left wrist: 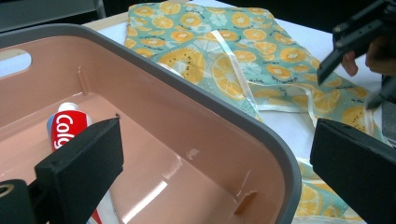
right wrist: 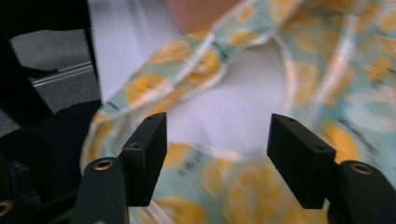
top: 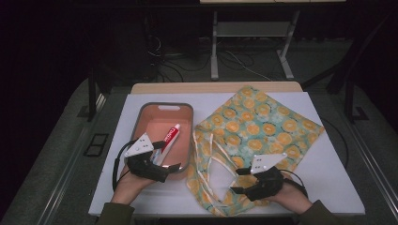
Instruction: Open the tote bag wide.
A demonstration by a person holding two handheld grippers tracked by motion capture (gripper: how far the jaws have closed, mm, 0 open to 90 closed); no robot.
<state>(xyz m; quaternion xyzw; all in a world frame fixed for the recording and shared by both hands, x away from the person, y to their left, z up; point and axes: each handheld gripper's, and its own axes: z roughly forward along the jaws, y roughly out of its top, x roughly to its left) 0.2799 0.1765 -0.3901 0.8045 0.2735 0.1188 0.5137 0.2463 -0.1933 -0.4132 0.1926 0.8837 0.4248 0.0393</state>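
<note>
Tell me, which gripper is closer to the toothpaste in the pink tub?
Left. The left gripper hovers open at the tub's near edge, right by the toothpaste. The right gripper is over the fruit-print bag, outside the tub.

Left gripper (top: 165, 166): held low at the near left, jaws spread wide, nothing between them, pointing forward and to the right. Right gripper (top: 238, 180): held at the near right, jaws apart and empty, pointing to the left. Both forearms enter from the bottom edge, hands wrapped around the gripper bodies
</note>
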